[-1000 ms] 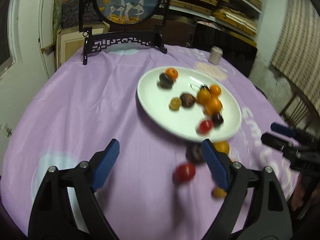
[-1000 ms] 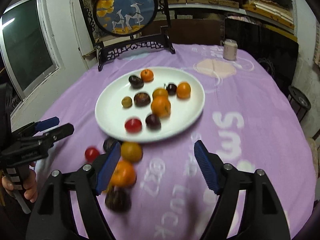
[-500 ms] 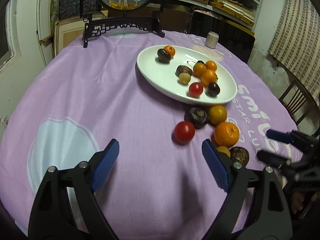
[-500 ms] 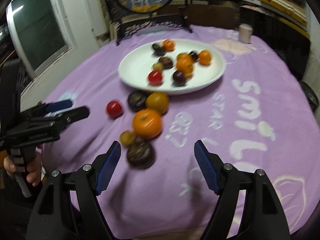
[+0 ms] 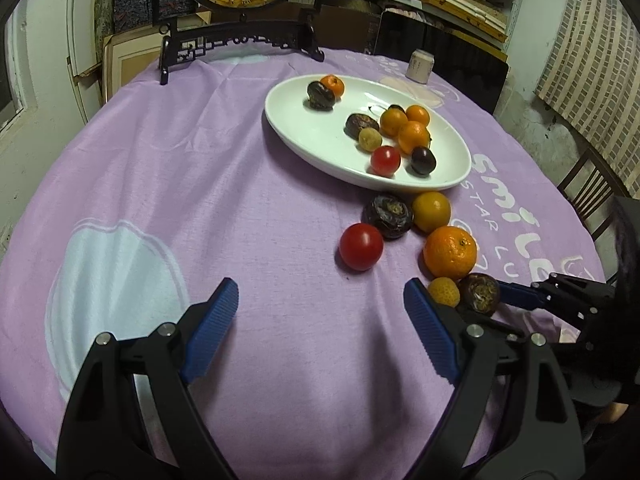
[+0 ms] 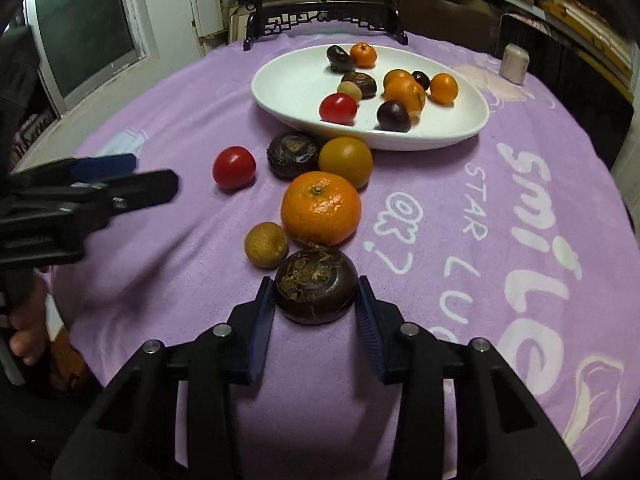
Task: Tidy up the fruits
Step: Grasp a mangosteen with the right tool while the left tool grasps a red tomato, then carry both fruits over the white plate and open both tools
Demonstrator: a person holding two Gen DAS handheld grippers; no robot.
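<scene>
The left gripper (image 5: 320, 312) hung over bare lilac tablecloth (image 5: 168, 168) near the front edge of the tabletop, its jaws spread wide with nothing between them. Just beyond its right jaw a loose cluster of fruit lay on the cloth: a red cherry tomato (image 6: 234, 167) on the left, then a dark water chestnut (image 6: 292, 155) touching a yellow-orange fruit (image 6: 346, 161), both just beside the front rim of the white oval plate (image 6: 288, 84). Nearer the front edge came a large mandarin (image 6: 321, 208) and, to its left, a small tan longan-like fruit (image 6: 266, 244). Directly in front of the mandarin and touching it sat a second water chestnut (image 6: 316, 286), resting on the cloth between the blue pads of the right gripper (image 6: 316, 304), whose jaws were closing on it, the pads at its two sides. The plate stood toward the back of the tabletop and carried more mandarins, dark fruits, another cherry tomato (image 6: 338, 108) and a pale small fruit. A small cream jar (image 6: 515, 63) stood near the far right edge, and a carved black screen stand (image 6: 324, 24) at the back edge.
</scene>
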